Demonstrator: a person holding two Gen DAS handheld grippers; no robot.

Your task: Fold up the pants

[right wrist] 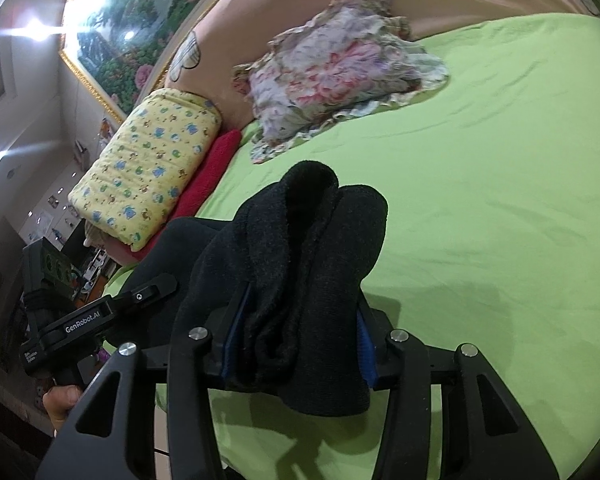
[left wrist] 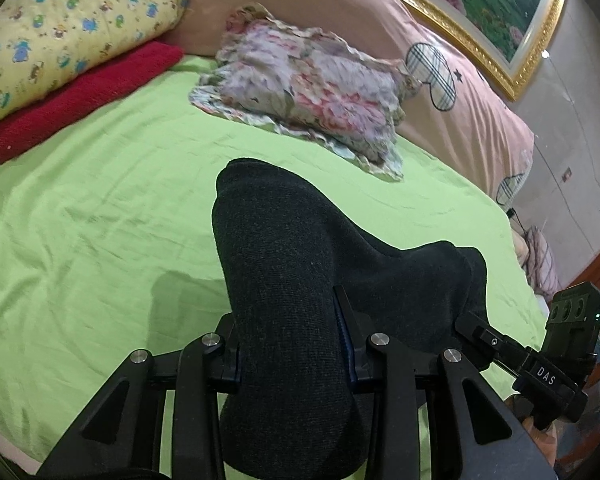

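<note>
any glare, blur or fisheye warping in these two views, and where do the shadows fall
Left wrist view: even light, no glare; the gold picture frame bows with fisheye warping, and a soft shadow lies on the green sheet left of the dark pants. Right wrist view: bright flares wash out the framed painting at upper left; shadow falls right of the pants; the edges look slightly soft.

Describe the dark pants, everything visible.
The pants are dark charcoal, a soft knit-looking fabric, bunched in thick folds. The left gripper and the right gripper each have their jaws clamped on a bundle of them. The cloth bulges forward past both, held up over the green bedsheet; the lower end is out of view.
</note>
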